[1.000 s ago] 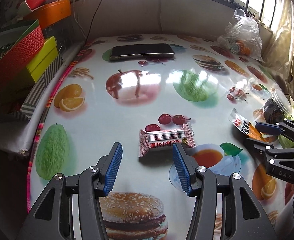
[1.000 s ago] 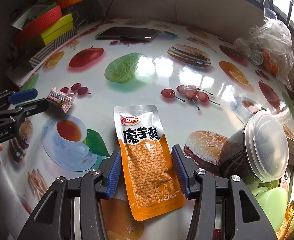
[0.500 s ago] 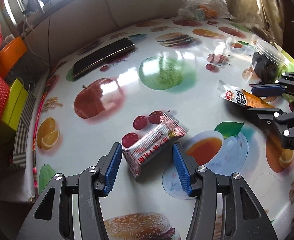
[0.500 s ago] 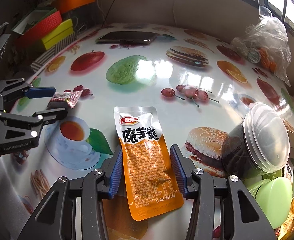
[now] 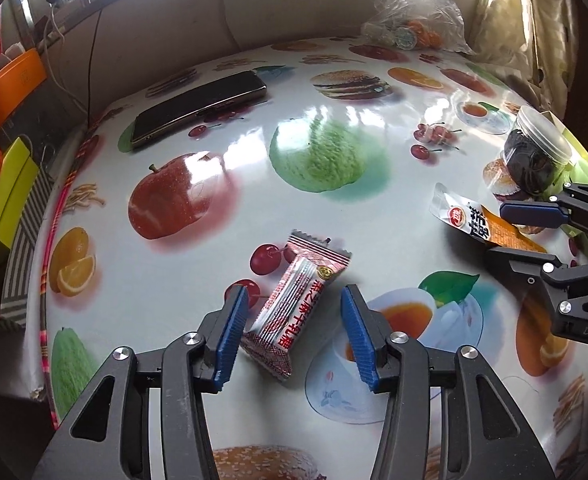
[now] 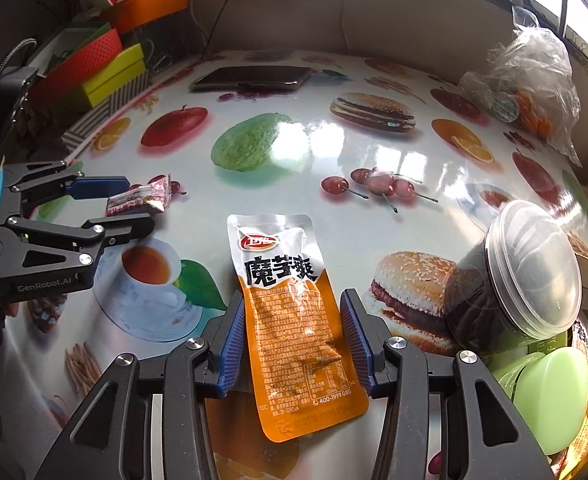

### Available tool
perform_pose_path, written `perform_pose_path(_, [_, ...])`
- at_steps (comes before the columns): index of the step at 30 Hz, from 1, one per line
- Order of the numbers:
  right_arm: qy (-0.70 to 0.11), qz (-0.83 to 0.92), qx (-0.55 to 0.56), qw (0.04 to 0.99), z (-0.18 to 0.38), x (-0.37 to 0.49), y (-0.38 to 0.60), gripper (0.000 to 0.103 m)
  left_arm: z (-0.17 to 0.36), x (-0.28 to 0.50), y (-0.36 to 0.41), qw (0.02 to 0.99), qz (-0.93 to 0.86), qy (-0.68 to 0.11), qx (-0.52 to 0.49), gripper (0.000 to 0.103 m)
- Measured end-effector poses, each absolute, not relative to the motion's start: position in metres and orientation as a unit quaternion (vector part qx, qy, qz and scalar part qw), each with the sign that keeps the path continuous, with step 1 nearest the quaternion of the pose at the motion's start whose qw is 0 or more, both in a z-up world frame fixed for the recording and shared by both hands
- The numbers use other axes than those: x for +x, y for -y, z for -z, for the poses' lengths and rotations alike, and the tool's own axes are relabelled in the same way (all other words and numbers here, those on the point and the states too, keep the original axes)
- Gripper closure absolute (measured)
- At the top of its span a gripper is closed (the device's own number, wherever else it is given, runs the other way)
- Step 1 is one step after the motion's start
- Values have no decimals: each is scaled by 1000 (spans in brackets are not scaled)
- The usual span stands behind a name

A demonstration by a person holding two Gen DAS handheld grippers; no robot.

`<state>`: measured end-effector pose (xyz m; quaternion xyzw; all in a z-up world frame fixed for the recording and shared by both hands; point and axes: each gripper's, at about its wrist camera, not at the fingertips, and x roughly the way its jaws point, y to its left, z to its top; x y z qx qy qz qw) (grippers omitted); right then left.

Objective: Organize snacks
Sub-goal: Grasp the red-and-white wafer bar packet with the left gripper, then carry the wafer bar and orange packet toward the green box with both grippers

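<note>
Two loose snack packs on the table (image 5: pixel 394 128). Left gripper (image 5: pixel 294 336) straddles the red-white wafer pack (image 5: pixel 294 308); jaws have just been closing, left pad touching, right pad clear, so no grip. Right gripper (image 6: pixel 292 340) is released, straddling the orange pouch (image 6: pixel 294 320) near the table's near edge. One lidded jar (image 6: pixel 510 276), one phone (image 5: pixel 198 108), one plastic bag (image 5: pixel 418 20).

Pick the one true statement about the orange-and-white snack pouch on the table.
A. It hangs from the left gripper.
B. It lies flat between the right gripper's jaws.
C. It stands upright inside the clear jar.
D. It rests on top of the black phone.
B: the snack pouch lies flat on the table between the jaws of the right gripper, apart from the jar and the phone.
</note>
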<state>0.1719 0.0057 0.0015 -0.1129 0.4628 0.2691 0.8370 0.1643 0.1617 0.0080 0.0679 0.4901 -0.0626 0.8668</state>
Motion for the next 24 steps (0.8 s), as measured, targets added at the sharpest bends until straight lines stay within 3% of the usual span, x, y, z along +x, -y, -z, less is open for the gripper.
perform_pose_path(4, [-462,-268,-110,838,-2,172,-5,58,-8,162,-157,868,68,-488,61,78])
perform_pose_path(6, [-462,-267,-109,839,-3,171,-5,58,-9,162,-156,869,65,-488,57,82])
perform_pose_path(24, [-452,-263,-83,848,-9,154,6,67,-31,125,-136,891,62,-449,-12,82])
